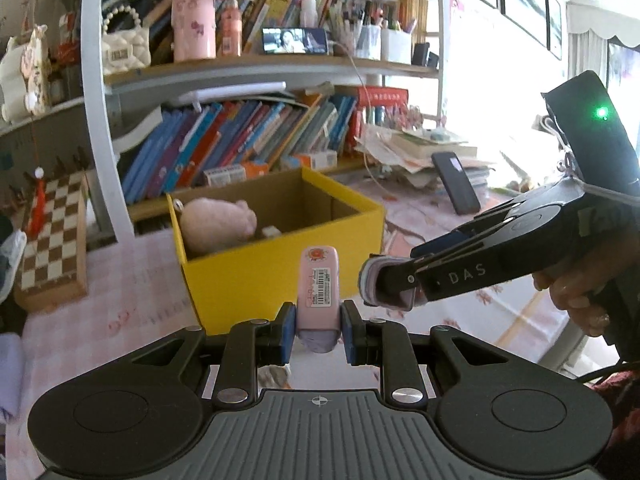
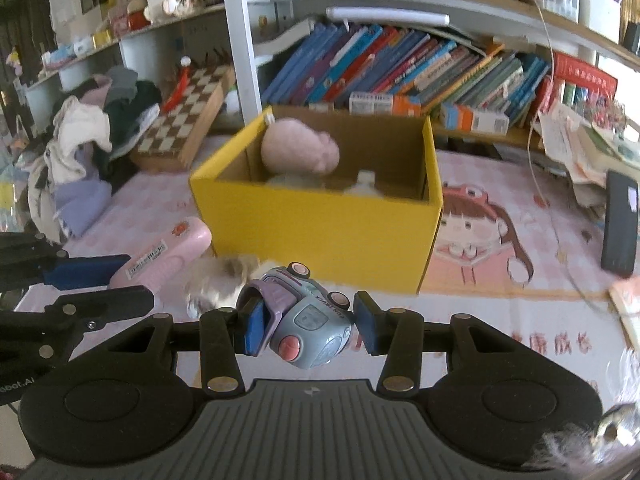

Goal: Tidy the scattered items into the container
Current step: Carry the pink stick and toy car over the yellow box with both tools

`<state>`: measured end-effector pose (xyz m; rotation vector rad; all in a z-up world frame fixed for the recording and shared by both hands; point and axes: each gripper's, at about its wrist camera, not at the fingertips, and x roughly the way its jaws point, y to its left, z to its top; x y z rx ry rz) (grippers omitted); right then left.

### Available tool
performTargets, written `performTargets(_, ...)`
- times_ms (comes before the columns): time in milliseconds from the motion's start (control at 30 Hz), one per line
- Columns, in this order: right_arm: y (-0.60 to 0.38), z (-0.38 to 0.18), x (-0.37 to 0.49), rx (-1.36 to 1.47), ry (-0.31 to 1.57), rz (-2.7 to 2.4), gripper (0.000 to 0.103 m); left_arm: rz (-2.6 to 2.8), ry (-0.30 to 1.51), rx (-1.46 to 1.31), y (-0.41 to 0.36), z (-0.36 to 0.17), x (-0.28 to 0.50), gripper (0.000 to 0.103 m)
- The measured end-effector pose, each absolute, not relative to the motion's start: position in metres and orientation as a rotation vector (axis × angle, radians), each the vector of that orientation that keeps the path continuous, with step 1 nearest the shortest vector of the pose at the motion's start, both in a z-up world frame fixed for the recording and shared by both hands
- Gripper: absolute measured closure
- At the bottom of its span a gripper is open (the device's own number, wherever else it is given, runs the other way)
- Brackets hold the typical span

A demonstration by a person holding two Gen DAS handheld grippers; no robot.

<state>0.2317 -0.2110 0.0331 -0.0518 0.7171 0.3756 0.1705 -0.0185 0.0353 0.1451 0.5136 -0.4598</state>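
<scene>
My left gripper (image 1: 318, 334) is shut on a pink case (image 1: 318, 292) with a barcode label, held above the table just in front of the yellow box (image 1: 280, 276). The case also shows in the right wrist view (image 2: 168, 254). My right gripper (image 2: 308, 322) is shut on a small blue-and-purple toy car (image 2: 304, 316), held in front of the yellow box (image 2: 320, 232). The right gripper also shows in the left wrist view (image 1: 386, 286), right of the case. Inside the box lies a pink plush toy (image 2: 300, 150) and a white item (image 2: 364, 184).
A fluffy brown-and-white item (image 2: 218, 280) lies on the pink tablecloth in front of the box. A chessboard (image 2: 188, 116) and a clothes pile (image 2: 88, 148) are at the left. A black phone (image 2: 620, 224) leans at the right. Bookshelves stand behind.
</scene>
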Motion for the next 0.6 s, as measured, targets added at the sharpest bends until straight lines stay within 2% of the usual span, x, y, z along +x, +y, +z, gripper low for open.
performTargets(600,-0.223,0.07,0.331,-0.096,0.595,0.463,0.06,-0.387,0.437,0.184,-0.041,0.069,0.262,0.081)
